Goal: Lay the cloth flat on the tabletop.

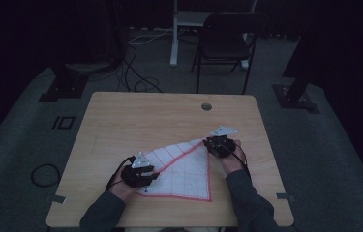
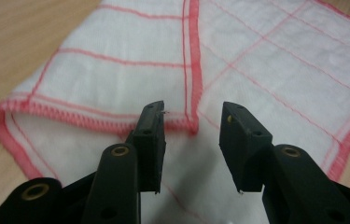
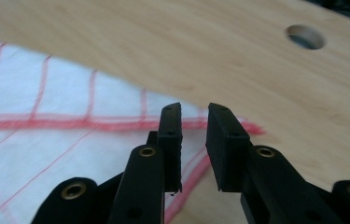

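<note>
Left tongs (image 1: 143, 178) hover over the near left corner of the cloth (image 1: 184, 171), jaws spread wide and pinching nothing; in the left gripper view the doubled red hem lies just beyond the black tips, flat and free. That white cloth with red grid lines lies on the worktop (image 1: 135, 116) between the two tongs, folded corner to corner into a triangle, its long folded edge running from the left tongs up to the right ones. So the diagonal fold looks done and the left corner looks let go.

Right tongs (image 1: 218, 145) sit at the far right tip of the triangle, jaws parted by a narrow gap. In the right gripper view the red-edged tip (image 3: 249, 127) shows just past the jaws, not clamped, as far as I can judge. What may be left is a second fold or smoothing.

Dim light in the high view blurs the cloth's layers, and the left hand covers the corner beneath it. Whether the edges line up neatly is hard to tell.
</note>
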Tool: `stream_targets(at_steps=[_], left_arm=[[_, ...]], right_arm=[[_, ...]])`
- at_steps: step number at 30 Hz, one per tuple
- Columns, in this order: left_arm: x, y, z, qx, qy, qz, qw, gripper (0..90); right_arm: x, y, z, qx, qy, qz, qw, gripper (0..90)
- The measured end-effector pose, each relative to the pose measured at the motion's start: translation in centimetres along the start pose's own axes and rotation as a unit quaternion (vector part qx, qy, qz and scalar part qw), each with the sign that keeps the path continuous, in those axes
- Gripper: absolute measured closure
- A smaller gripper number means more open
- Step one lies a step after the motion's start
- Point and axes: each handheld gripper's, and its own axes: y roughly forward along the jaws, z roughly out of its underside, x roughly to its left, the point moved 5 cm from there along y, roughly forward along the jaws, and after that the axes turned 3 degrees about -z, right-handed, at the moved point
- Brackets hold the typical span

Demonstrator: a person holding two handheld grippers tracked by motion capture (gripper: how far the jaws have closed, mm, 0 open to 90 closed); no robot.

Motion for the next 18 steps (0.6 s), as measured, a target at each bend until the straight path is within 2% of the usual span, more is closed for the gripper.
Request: stream_targets(at_steps=[3, 5, 8, 10, 14, 15, 18], left_arm=[[0.1, 0.6, -0.2, 0.011, 0.011, -0.01, 0.9998, 61.3], [0.4, 0.8, -0.3, 0.021, 0.017, -0.018, 0.9995, 68.6], [0.9, 0.9, -0.7, 0.02, 0.011, -0.023, 0.9995, 82.8], [1.3, 0.8, -1.1, 0.021, 0.013, -0.027, 0.9993, 86.3], [3.0, 0.5, -2.5, 0.0, -0.013, -0.039, 0.9992, 87.5], [3.8, 0.5, -3.0, -0.008, -0.027, -0.044, 0.9986, 87.6], [5.7, 0.4, -3.9, -0.018, -0.049, -0.061, 0.9968, 87.6]], right_arm=[[1.0, 0.0, 0.6, 0.001, -0.01, -0.012, 0.9999, 76.1], [1.8, -0.1, 1.1, 0.002, -0.015, -0.021, 0.9997, 76.0], [2.8, -0.3, 2.0, 0.005, -0.025, -0.035, 0.9991, 76.1], [3.4, -0.3, 2.5, 0.007, -0.029, -0.04, 0.9987, 76.1], [4.5, -0.2, 3.8, 0.017, -0.035, -0.054, 0.9978, 76.1], [4.6, -0.2, 4.0, 0.019, -0.036, -0.056, 0.9976, 76.2], [5.0, 0.1, 4.7, 0.026, -0.038, -0.062, 0.997, 76.2]])
